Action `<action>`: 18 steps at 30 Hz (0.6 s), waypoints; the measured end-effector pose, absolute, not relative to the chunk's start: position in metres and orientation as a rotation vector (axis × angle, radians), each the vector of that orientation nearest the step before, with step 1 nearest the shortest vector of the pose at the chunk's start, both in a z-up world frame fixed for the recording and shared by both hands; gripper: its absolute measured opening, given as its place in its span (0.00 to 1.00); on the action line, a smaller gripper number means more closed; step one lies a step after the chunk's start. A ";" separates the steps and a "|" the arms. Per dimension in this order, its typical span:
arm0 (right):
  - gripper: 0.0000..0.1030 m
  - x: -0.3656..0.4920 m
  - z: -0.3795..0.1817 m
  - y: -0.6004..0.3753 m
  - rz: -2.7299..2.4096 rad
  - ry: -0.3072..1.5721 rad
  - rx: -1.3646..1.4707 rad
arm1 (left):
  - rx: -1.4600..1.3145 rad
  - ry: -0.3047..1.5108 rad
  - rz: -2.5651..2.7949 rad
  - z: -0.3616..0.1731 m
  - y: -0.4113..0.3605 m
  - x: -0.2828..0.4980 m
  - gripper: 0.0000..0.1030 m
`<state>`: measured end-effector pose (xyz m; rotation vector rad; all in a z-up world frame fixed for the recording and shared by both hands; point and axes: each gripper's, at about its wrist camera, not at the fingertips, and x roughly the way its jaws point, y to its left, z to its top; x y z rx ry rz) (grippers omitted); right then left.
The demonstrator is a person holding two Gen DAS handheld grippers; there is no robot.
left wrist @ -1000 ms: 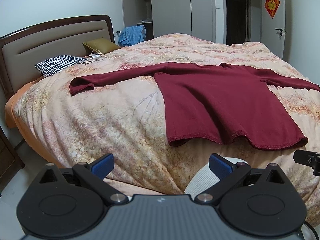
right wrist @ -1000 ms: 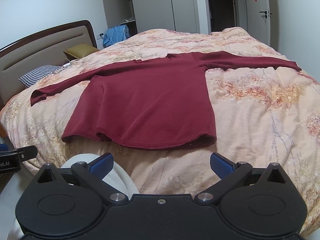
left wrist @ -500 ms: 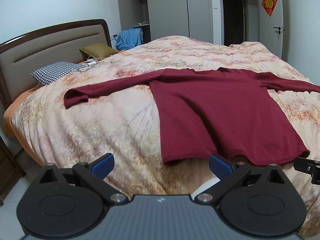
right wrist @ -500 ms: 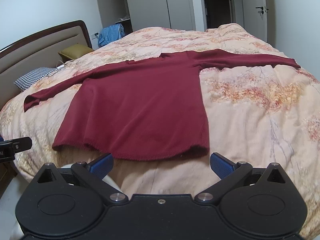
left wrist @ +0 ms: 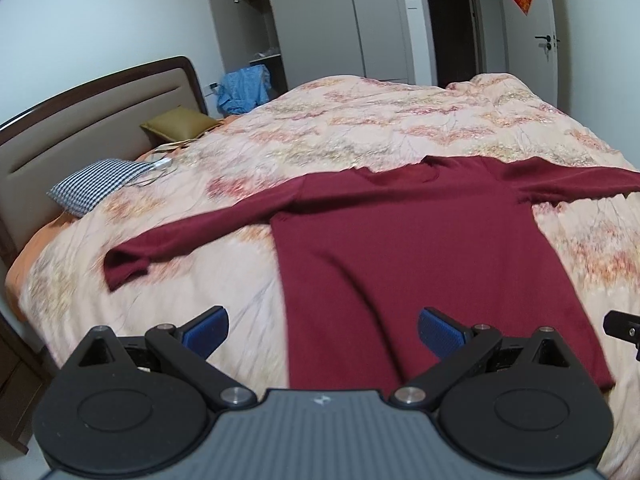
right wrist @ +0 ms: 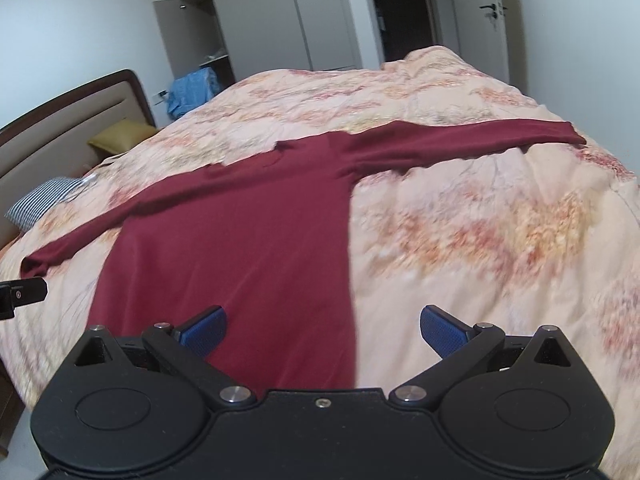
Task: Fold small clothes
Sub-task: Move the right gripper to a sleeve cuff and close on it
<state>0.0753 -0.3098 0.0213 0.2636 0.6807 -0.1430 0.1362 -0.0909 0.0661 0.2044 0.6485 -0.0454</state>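
I see the dark red sweater (left wrist: 404, 264) lying flat on the bed (left wrist: 400, 120), sleeves spread; my left gripper (left wrist: 323, 327) and right gripper (right wrist: 323, 328) both have fingers wide apart, holding nothing

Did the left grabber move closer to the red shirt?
Yes. The left gripper came forward over the bed; the red shirt hem now reaches its fingers.

Both grippers are now higher and closer over the bed than before. The left gripper (left wrist: 322, 330) and the right gripper (right wrist: 322, 330) now hang above the bottom edge of the dark red sweater (left wrist: 400, 264), at 6 o'clock.
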 end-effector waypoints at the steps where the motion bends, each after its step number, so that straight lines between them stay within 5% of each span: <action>1: 1.00 0.082 0.023 -0.317 -0.150 0.681 0.263 | 0.202 0.649 -0.059 0.067 -0.097 0.145 1.00; 18: 1.00 0.188 0.019 -0.473 -0.310 0.536 0.389 | 0.148 0.652 -0.227 0.036 -0.204 0.324 1.00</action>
